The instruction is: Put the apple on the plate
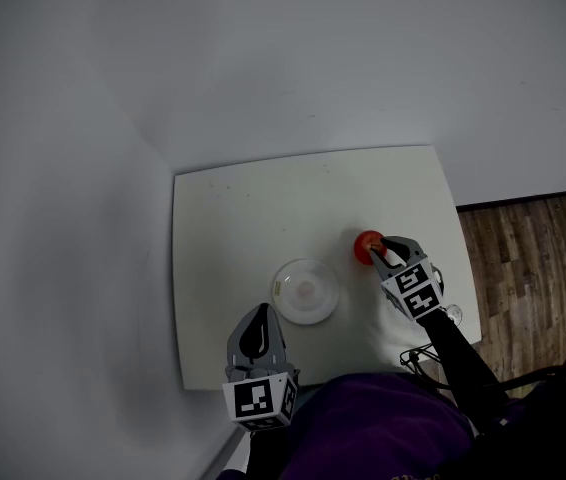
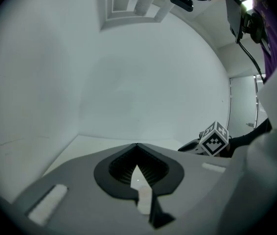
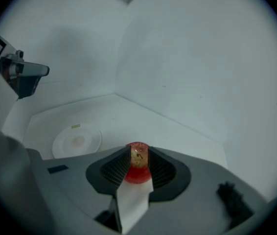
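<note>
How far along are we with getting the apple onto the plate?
Done: the reach; the right tongs are closed on the apple, which is apart from the plate. In hand: the grasp; I cannot tell if the apple is off the table. Left: carrying it over and setting it on the empty plate. The left tongs are shut on nothing.

The plate (image 1: 305, 290) lies on the table (image 1: 263, 208), toward its near side. The apple (image 1: 365, 242) is right of the plate and a little farther, between the jaws of the right gripper (image 1: 377, 252). The left gripper (image 1: 259, 314) is at the near edge, near-left of the plate
</note>
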Tool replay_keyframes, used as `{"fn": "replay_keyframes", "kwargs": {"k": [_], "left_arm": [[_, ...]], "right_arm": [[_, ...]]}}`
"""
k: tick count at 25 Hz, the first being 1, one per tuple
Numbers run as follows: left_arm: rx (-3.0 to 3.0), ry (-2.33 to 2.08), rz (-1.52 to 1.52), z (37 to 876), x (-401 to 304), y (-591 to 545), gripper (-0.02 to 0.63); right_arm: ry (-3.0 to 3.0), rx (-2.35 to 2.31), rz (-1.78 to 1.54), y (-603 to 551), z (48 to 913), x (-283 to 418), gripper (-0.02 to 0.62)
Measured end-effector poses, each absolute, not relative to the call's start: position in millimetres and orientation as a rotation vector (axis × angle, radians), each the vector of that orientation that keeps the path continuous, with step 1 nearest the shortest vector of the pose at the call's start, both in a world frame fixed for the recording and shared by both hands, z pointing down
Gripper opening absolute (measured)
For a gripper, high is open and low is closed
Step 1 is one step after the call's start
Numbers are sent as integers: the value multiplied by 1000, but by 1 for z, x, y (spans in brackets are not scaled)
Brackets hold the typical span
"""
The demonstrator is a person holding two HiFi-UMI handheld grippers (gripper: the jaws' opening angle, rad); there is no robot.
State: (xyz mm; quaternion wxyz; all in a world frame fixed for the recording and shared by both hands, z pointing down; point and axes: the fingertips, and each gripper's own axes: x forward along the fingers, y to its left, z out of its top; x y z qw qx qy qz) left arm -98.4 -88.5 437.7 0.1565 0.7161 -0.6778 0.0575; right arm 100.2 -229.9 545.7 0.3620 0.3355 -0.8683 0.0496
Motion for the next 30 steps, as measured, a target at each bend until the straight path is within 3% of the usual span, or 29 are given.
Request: {"fn": "replay_keyframes", "kwargs": {"k": [9,17,30], "left_arm": [[2050,-1935,166,441,-102,-93,8],[2054,-1931,173,441,-103,-95,8],[2064,-1932,171,441,-105,-97,8]], "right_arm": [[-2197,859,123,-234,550,102,93],[-2170,836,117,-232,553,104,18],[-2171,818,125,-232,551,103,14]]}}
